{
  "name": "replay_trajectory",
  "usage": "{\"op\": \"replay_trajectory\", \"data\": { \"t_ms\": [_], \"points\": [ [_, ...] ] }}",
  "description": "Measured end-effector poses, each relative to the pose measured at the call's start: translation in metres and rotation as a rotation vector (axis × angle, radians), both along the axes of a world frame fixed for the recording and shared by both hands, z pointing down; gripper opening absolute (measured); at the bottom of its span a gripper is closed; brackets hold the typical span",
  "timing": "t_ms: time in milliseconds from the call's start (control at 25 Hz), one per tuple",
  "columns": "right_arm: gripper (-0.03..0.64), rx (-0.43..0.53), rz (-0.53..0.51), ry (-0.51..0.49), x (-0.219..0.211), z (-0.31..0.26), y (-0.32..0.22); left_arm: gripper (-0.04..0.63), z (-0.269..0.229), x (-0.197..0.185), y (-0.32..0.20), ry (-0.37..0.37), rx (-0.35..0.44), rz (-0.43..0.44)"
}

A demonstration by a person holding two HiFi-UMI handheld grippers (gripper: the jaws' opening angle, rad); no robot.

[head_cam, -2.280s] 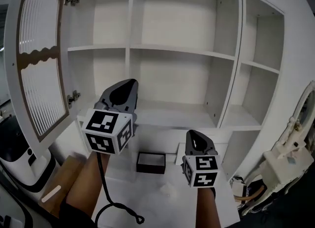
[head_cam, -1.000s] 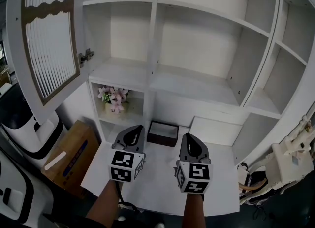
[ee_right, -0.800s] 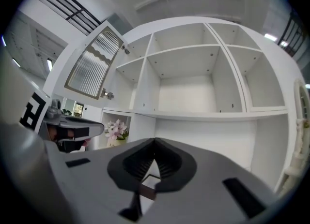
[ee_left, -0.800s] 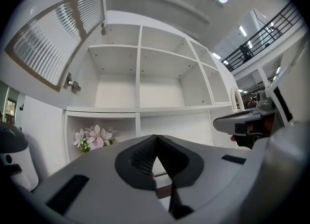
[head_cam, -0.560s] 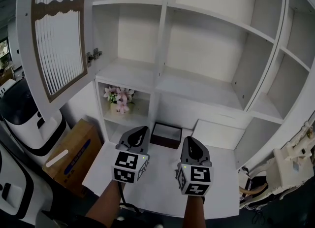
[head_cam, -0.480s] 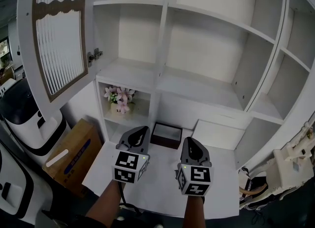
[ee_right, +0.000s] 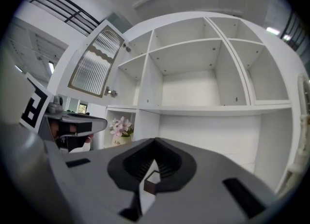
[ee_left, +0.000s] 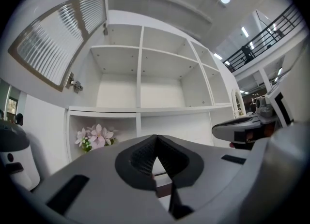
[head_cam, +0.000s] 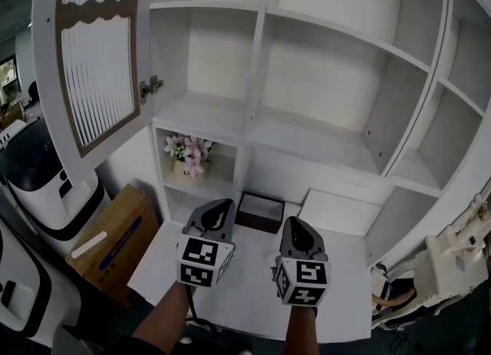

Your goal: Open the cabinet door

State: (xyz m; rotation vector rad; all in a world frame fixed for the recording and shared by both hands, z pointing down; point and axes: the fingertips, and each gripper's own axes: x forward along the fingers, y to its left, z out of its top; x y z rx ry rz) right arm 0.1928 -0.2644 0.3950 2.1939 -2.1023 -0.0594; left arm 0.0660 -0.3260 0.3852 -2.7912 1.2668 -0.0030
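Left gripper [ee_left: 155, 141] and right gripper [ee_right: 154, 145], level side by side, have jaws pressed together, empty. Only the head view shows a cardboard box [head_cam: 115, 240] at eight o'clock; cabinet door [head_cam: 90, 70] open at ten.

Head view: high, tilted down over left gripper [head_cam: 221, 208] and right gripper [head_cam: 296, 225], cabinet [head_cam: 330, 77] beyond. Gripper views: low, level, each looking along its jaws at the shelves [ee_left: 145, 110]. All three share the open door [head_cam: 92, 62], far left, and the flowers [head_cam: 184, 152].
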Motion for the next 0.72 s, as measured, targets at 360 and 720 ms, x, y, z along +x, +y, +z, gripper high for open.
{"op": "replay_trajectory", "data": {
  "t_ms": [360, 720],
  "points": [
    [0.02, -0.032, -0.015, -0.003, -0.006, 0.012, -0.001, 0.009, 0.008, -0.005, 0.003, 0.017, -0.023, -0.003],
    [0.02, -0.006, 0.005, 0.006, -0.01, 0.008, -0.001, 0.009, 0.007, -0.011, 0.002, 0.02, -0.026, -0.005]
  ]
}}
